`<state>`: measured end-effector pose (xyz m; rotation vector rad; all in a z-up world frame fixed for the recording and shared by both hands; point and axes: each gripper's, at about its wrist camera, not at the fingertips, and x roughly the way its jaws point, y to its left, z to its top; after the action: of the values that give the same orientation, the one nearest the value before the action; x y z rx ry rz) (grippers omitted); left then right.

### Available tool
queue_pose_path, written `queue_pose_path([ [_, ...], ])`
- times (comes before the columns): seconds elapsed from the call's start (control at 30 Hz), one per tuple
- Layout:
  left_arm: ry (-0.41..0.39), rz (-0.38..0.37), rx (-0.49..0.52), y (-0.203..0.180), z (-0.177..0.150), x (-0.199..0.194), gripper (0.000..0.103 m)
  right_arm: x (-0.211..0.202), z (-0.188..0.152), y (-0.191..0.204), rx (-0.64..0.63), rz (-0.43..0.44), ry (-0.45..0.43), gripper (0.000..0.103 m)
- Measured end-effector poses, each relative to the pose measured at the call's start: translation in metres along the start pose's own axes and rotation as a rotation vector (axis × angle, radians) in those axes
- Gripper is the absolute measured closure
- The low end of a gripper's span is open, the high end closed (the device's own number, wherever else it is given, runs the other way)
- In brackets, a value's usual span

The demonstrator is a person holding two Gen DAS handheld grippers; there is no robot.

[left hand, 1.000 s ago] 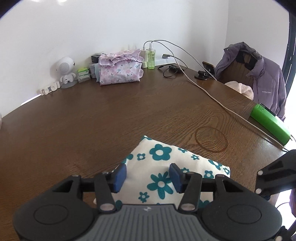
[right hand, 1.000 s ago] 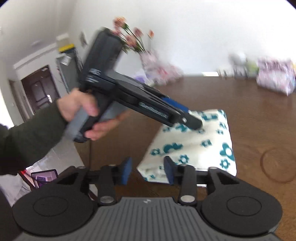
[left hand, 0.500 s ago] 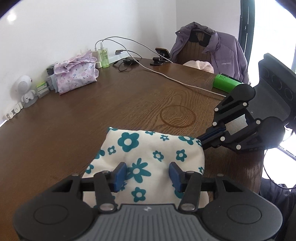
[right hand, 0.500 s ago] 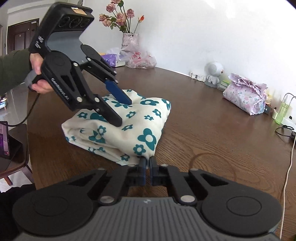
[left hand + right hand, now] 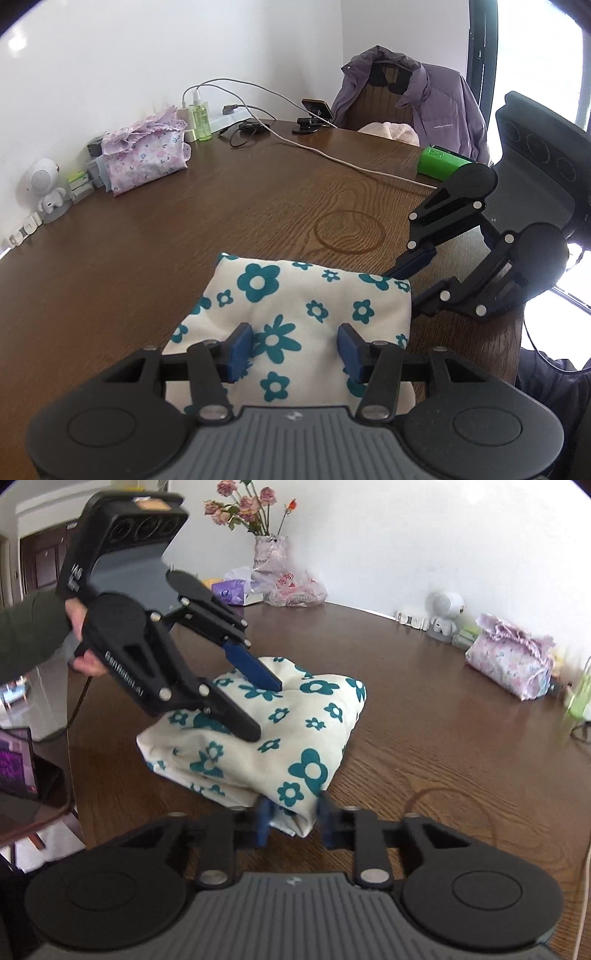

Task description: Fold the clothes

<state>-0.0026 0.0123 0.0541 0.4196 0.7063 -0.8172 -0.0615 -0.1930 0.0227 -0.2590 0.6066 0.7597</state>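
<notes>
Since half a second ago, our right gripper [image 5: 291,821] has spread its jaws around the corner of the folded floral cloth [image 5: 258,738] on the wooden table [image 5: 424,709]. Our left gripper [image 5: 293,347], open, apparently presses the bundle. Folding looks nearly finished.

Soft matt floral cloth [image 5: 295,302] lies on a glossy, grained wood table [image 5: 229,206].

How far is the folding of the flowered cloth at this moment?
Mostly done: the flowered cloth lies as a compact, layered bundle on the table. In hand: the left tongs are open over its top, and the right tongs are open around its near corner. Left: perhaps flattening or a last fold; I cannot tell.
</notes>
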Motion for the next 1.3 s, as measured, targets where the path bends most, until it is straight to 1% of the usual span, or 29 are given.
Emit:
queue_pose_path([
  [0.03,-0.002,-0.002,0.002,0.000,0.000,0.000,0.053,-0.002,0.000,0.000,-0.003,0.000,0.005,0.094],
  [0.1,-0.007,-0.003,0.007,0.000,-0.001,0.000,0.053,-0.010,-0.004,0.000,-0.017,-0.003,0.014,0.099],
  [0.2,-0.018,-0.002,0.011,0.000,-0.003,-0.001,0.053,-0.020,-0.016,-0.003,0.001,-0.018,0.026,0.102],
  [0.27,-0.026,-0.011,0.009,0.002,-0.004,-0.002,0.053,-0.023,-0.021,-0.001,-0.012,-0.031,0.057,0.103],
  [0.3,-0.028,-0.015,0.009,0.002,-0.005,-0.002,0.053,-0.025,-0.023,0.001,-0.028,-0.042,0.054,0.103],
  [0.37,-0.029,-0.021,0.014,0.003,-0.005,-0.002,0.053,-0.030,-0.022,0.002,-0.026,-0.030,0.025,0.096],
  [0.4,-0.028,-0.023,0.018,0.003,-0.004,-0.001,0.053,-0.030,-0.020,0.002,-0.024,-0.016,0.015,0.086],
  [0.43,-0.026,-0.024,0.022,0.003,-0.003,-0.001,0.053,-0.027,-0.018,0.003,-0.029,-0.023,0.001,0.069],
  [0.47,-0.026,-0.024,0.024,0.003,-0.003,-0.001,0.053,-0.024,-0.015,0.004,-0.035,-0.029,-0.011,0.064],
  [0.5,-0.025,-0.023,0.026,0.003,-0.003,-0.001,0.053,-0.019,-0.013,0.004,-0.042,-0.034,-0.013,0.065],
  [0.53,-0.024,-0.022,0.029,0.002,-0.002,-0.001,0.053,-0.013,-0.010,0.004,-0.041,-0.036,-0.013,0.067],
  [0.57,-0.026,-0.022,0.035,0.002,-0.003,-0.001,0.053,-0.008,-0.008,0.003,-0.036,-0.034,-0.012,0.073],
  [0.6,-0.027,-0.022,0.043,0.003,-0.003,-0.002,0.052,-0.004,-0.006,0.001,-0.019,-0.013,-0.015,0.093],
  [0.63,-0.029,-0.022,0.050,0.003,-0.003,-0.003,0.052,-0.004,-0.004,0.002,-0.010,-0.001,-0.015,0.094],
  [0.67,-0.031,-0.022,0.057,0.003,-0.004,-0.004,0.050,-0.006,-0.004,0.006,-0.033,-0.006,-0.014,0.096],
  [0.7,-0.032,-0.032,0.060,0.004,-0.004,-0.006,0.050,-0.008,-0.004,0.010,-0.054,-0.009,-0.012,0.098],
  [0.8,-0.037,-0.047,0.062,0.008,-0.004,-0.011,0.049,-0.023,-0.009,0.028,-0.074,-0.023,-0.021,0.100],
  [0.9,-0.047,0.015,0.066,-0.001,0.002,-0.015,0.048,-0.028,-0.013,0.059,-0.123,-0.037,-0.014,0.100],
  [0.97,-0.064,0.043,0.079,-0.006,0.006,-0.019,0.048,-0.028,-0.014,0.073,-0.115,0.017,-0.025,0.100],
  [1.0,-0.064,0.042,0.068,-0.006,0.007,-0.021,0.048,-0.027,-0.014,0.080,-0.112,0.044,-0.034,0.100],
  [1.1,-0.056,0.051,0.027,-0.006,0.008,-0.024,0.050,-0.029,-0.013,0.088,-0.100,0.112,-0.067,0.097],
  [1.17,-0.052,0.046,0.015,-0.010,0.005,-0.028,0.050,-0.039,-0.010,0.075,-0.095,0.126,-0.084,0.096],
  [1.2,-0.050,0.027,0.006,-0.012,0.004,-0.030,0.050,-0.045,-0.007,0.066,-0.093,0.120,-0.093,0.092],
  [1.23,-0.051,0.023,0.004,-0.013,0.001,-0.029,0.050,-0.049,-0.005,0.051,-0.096,0.099,-0.089,0.079],
  [1.27,-0.051,0.020,0.003,-0.014,-0.001,-0.029,0.050,-0.053,-0.001,0.037,-0.103,0.076,-0.084,0.072],
  [1.3,-0.052,0.018,0.001,-0.015,-0.003,-0.028,0.050,-0.053,0.003,0.022,-0.129,0.049,-0.074,0.063],
])
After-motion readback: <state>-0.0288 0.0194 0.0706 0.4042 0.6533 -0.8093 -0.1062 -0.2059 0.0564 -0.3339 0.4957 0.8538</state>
